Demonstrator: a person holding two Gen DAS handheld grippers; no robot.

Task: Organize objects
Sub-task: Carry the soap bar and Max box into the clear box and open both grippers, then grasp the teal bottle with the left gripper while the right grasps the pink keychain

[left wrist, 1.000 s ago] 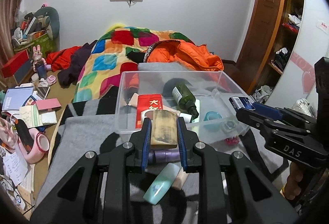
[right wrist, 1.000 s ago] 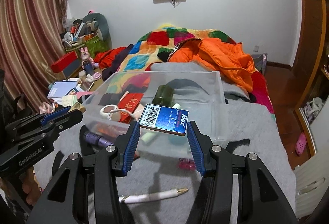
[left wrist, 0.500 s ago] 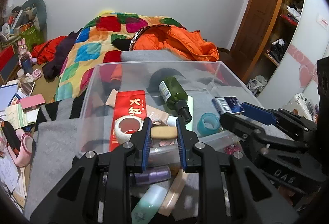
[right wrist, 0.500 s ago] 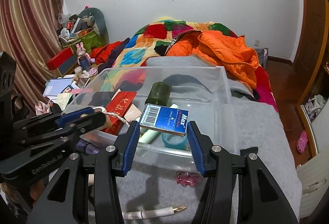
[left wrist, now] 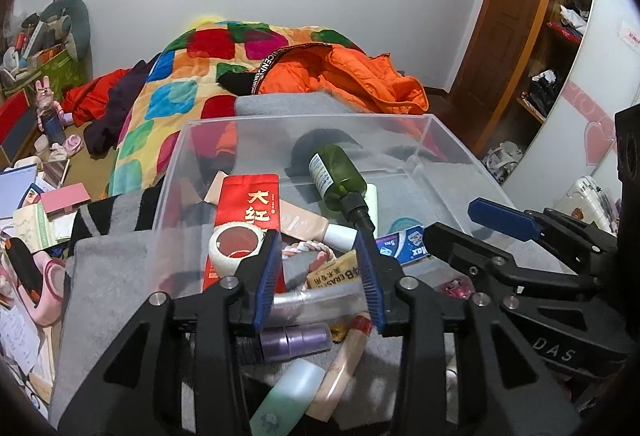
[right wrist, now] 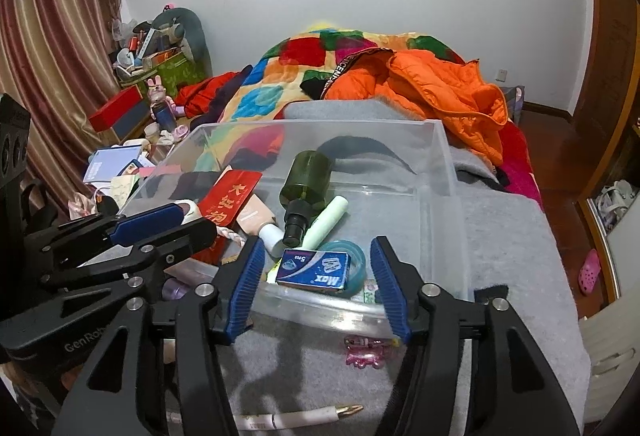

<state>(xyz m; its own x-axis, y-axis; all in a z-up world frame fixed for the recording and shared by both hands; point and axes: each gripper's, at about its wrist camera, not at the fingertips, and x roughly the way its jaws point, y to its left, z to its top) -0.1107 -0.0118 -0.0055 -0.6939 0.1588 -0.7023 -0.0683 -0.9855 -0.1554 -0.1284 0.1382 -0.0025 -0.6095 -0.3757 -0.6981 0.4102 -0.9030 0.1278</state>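
Inventory, near to far, both drops just made:

1. Bed w/ grey blanket point(right wrist: 520, 256), near edge: white pen point(right wrist: 296, 416), pink clip point(right wrist: 364, 356), purple bottle point(left wrist: 294, 342), pale green tube point(left wrist: 288, 400), beige tube point(left wrist: 344, 364). All outside the bin; none yet sorted.
2. Left gripper point(left wrist: 318, 272): jaws have just been opening, pads now apart, nothing pressed between them. A sec ago it clamped the tan eraser point(left wrist: 334, 274); that now lies loose inside the bin, at the near wall, seen between the jaws.
3. Right gripper point(right wrist: 318, 276): jaws likewise just opening, now spread, empty. Blue Max box point(right wrist: 316, 270), held half a sec ago, now rests in the bin on the teal tape ring point(right wrist: 358, 260), clear of both pads.
4. Clear bin point(right wrist: 444, 155) on the blanket, also holding: white tape roll point(left wrist: 234, 248), red packet point(left wrist: 252, 207), green bottle point(left wrist: 338, 177).
5. Beyond: orange jacket point(right wrist: 448, 87), patchwork quilt point(left wrist: 180, 91).

Reading: two items delivered; both grippers free, prob. ready to go for the loose items at the near edge.
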